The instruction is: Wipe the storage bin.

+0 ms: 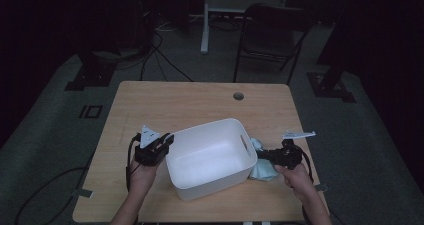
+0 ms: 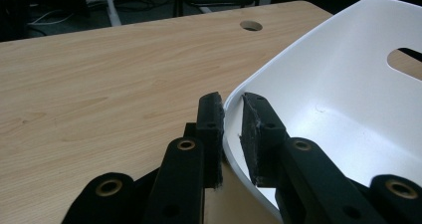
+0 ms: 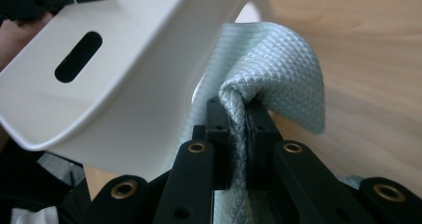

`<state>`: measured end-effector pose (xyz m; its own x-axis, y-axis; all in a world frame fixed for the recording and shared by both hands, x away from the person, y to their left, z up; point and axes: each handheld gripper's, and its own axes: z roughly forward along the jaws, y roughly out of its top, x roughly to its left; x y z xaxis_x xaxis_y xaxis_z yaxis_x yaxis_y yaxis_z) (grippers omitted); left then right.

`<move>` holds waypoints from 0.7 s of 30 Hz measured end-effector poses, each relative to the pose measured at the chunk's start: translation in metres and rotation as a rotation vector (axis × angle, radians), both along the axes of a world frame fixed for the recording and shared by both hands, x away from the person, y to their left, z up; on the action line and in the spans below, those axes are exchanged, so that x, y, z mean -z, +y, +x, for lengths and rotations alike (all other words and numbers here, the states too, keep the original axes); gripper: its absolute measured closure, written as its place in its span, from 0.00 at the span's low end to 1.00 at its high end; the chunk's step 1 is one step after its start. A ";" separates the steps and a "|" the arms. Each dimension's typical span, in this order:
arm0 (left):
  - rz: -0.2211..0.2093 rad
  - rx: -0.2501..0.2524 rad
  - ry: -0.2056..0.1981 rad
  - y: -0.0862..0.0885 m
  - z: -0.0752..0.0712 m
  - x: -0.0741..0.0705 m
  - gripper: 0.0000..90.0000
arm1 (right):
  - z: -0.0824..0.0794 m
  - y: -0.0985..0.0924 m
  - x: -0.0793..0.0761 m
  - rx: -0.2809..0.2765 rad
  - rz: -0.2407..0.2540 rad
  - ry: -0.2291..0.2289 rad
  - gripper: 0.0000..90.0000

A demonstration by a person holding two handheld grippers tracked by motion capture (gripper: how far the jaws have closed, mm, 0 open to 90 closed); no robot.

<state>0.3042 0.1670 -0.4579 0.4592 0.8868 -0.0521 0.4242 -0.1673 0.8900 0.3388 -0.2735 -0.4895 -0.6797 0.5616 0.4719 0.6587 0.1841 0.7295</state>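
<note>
claw on the left (image 1: 167, 140) sits at the left wall of the white bin (image 1: 210, 157), clenched on its rim. the left gripper view shows this claw (image 2: 231, 129) with one pad (image 2: 211, 129) outside the wall and the other (image 2: 259, 134) inside, the thin white rim of the bin (image 2: 318, 84) pinched between them. the person's left hand (image 1: 142, 175) holds that tool from below, near the front left part of the wooden surface (image 1: 150, 105).

the bin stands in the middle of the surface, open side up, with a slot handle in its right wall.

just right of the bin, a pale blue-green cloth (image 1: 261, 167) lies on the surface, touching the bin's right wall. the right claw (image 1: 260, 154) points left at it and is clenched on a fold of it. in the right gripper view the right claw (image 3: 239, 134) grips a raised ridge of the quilted cloth (image 3: 278, 69), which bulges above the pads right beside the bin's outer wall (image 3: 124, 84). the right hand (image 1: 295, 177) holds this tool near the surface's right edge.
</note>
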 end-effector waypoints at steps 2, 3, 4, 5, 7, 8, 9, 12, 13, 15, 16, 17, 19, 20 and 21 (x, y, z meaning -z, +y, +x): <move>0.000 -0.002 -0.001 0.000 0.000 0.000 0.88 | 0.002 0.007 0.006 -0.007 -0.022 0.012 0.93; 0.000 -0.003 0.000 0.000 0.000 0.000 0.88 | 0.004 0.009 0.009 0.002 -0.017 0.023 0.93; -0.001 -0.004 0.001 -0.001 0.000 0.000 0.88 | 0.006 0.010 0.013 0.007 -0.021 0.032 0.93; 0.001 -0.004 0.001 -0.001 0.000 0.000 0.88 | 0.007 0.011 0.016 0.008 -0.020 0.042 0.93; 0.001 -0.004 0.002 -0.001 0.000 0.000 0.88 | 0.011 0.013 0.023 0.010 -0.025 0.067 0.93; 0.001 -0.006 0.001 -0.001 0.000 0.000 0.88 | 0.013 0.015 0.027 0.008 -0.041 0.072 0.93; 0.003 -0.007 0.002 -0.001 0.000 0.000 0.88 | 0.015 0.016 0.030 0.010 -0.053 0.080 0.93; 0.003 -0.003 0.002 -0.001 0.000 0.000 0.88 | 0.019 0.018 0.029 -0.005 -0.086 0.076 0.93; 0.003 -0.002 0.002 -0.001 0.000 0.000 0.88 | 0.020 0.019 0.026 -0.004 -0.089 0.065 0.93; 0.005 0.000 0.002 -0.001 0.000 0.000 0.88 | 0.023 0.018 0.018 0.001 -0.060 0.055 0.93; 0.008 0.000 0.002 -0.001 0.000 0.000 0.88 | 0.025 0.019 0.016 0.002 -0.057 0.050 0.93; 0.005 -0.004 0.001 -0.001 0.000 0.000 0.88 | 0.027 0.020 0.015 0.001 -0.059 0.049 0.94; 0.004 -0.006 0.002 -0.001 0.000 0.000 0.88 | 0.031 0.022 0.018 -0.002 -0.066 0.059 0.94; 0.004 -0.007 0.002 -0.001 0.000 0.000 0.88 | 0.033 0.021 0.022 -0.001 -0.055 0.076 0.94; 0.004 -0.007 0.002 -0.001 0.000 0.000 0.88 | 0.035 0.022 0.026 0.003 -0.054 0.092 0.94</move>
<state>0.3045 0.1656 -0.4577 0.4532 0.8901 -0.0492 0.4267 -0.1681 0.8886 0.3740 -0.2515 -0.5160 -0.6330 0.5901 0.5010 0.7230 0.2195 0.6550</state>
